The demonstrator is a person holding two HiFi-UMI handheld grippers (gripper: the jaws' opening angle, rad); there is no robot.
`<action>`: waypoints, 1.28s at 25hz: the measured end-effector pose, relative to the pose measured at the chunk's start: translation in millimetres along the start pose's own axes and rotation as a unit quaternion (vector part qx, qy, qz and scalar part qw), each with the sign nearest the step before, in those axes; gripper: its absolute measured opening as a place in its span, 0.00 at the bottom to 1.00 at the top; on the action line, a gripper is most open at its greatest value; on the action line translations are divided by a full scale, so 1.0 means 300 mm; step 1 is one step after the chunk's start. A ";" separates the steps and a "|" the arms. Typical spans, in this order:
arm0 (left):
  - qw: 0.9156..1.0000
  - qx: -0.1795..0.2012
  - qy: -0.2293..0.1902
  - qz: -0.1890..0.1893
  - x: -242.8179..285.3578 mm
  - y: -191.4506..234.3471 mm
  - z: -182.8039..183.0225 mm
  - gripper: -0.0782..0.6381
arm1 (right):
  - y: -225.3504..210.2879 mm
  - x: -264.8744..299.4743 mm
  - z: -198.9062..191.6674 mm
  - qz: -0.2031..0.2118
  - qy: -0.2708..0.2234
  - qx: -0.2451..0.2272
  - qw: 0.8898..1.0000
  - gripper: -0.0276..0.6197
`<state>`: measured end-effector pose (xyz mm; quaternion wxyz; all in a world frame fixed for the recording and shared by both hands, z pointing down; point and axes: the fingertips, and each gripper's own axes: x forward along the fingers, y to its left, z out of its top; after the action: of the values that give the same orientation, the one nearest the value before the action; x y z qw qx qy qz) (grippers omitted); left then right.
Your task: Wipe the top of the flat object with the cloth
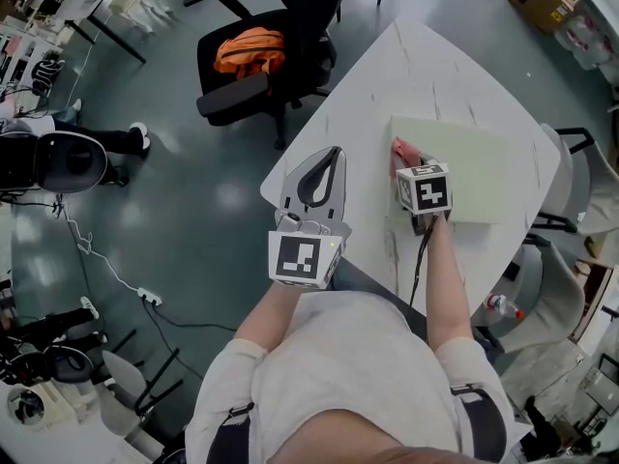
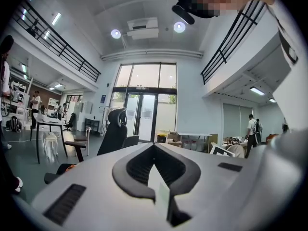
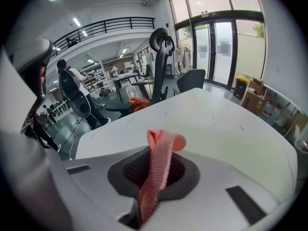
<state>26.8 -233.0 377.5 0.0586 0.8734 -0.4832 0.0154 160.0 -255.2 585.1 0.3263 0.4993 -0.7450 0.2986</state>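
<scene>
A pale green flat board [image 1: 455,167] lies on the white table [image 1: 406,66]. My right gripper [image 1: 400,165] is shut on a pink cloth [image 1: 398,150] and holds it at the board's left edge. In the right gripper view the cloth [image 3: 160,162] stands up out of the shut jaws of that gripper [image 3: 155,149], with the board [image 3: 240,143] just beyond to the right. My left gripper [image 1: 334,153] hovers off the table's left edge, over the floor. Its jaws are shut with nothing in them, and in its own view the left gripper [image 2: 154,146] points out into the room.
A black office chair [image 1: 276,61] with an orange garment [image 1: 250,50] stands beyond the table's far left corner. A power strip and cable [image 1: 145,296] lie on the floor to the left. A grey chair [image 1: 580,187] and a bottle [image 1: 498,305] are on the right.
</scene>
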 end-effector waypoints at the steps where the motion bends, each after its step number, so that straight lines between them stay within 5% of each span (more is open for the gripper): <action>1: 1.000 -0.001 -0.002 -0.001 -0.005 -0.001 0.002 0.13 | 0.005 -0.004 -0.008 0.000 0.000 0.000 1.000 0.09; 23: 0.998 -0.003 -0.023 -0.056 -0.221 -0.089 -0.016 0.13 | 0.114 -0.153 -0.235 -0.021 -0.003 -0.024 0.999 0.09; 32: 0.999 0.009 -0.029 -0.021 -0.236 -0.154 0.014 0.13 | 0.076 -0.159 -0.236 0.005 0.003 -0.027 1.000 0.09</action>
<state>28.0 -149.6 363.5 0.0368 0.8840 -0.4659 -0.0068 165.7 -167.1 588.0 0.3406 0.4852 -0.7544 0.2818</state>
